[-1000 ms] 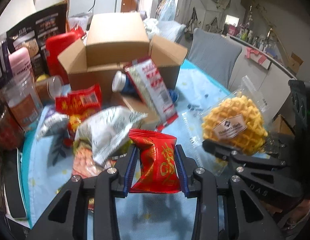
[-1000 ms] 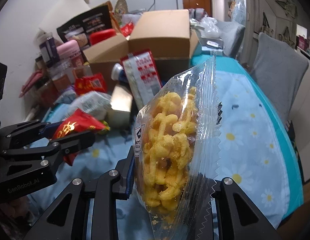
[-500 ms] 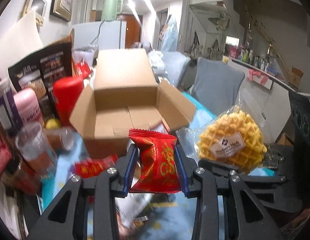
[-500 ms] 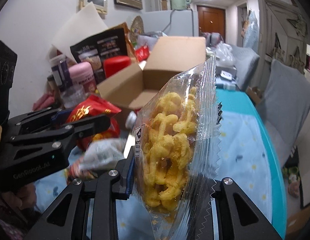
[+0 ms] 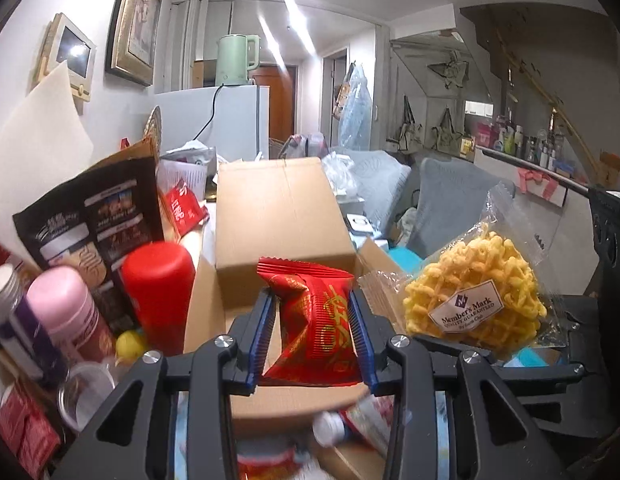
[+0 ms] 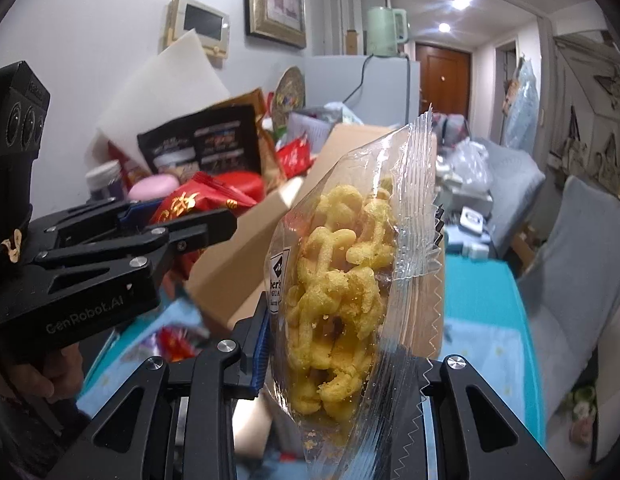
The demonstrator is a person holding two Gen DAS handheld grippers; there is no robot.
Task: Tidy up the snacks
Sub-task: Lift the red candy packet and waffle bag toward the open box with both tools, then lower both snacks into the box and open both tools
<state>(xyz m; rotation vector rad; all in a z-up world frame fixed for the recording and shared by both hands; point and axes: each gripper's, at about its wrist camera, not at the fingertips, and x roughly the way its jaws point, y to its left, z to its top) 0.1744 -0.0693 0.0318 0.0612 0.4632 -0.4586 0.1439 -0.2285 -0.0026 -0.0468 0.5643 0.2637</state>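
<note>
The left gripper (image 5: 314, 334) clamps a crinkled red foil packet (image 5: 316, 328) with gold print between its ribbed blue pads. The right gripper (image 6: 342, 344) pinches a clear, glossy bag of yellow lattice puffs (image 6: 342, 280) with zigzag edges. Both are held up over the near edge of an open brown cardboard box (image 5: 278, 216), matte, flaps spread; its inside is mostly hidden. Left of the box stand a red cylinder canister (image 5: 158, 280), a pink-lidded jar (image 5: 66, 304) and a black printed pouch (image 5: 90, 216).

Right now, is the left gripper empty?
No, the left gripper is clamped on a red snack packet, its blue pads pressing both sides, in front of the open cardboard box.
</note>
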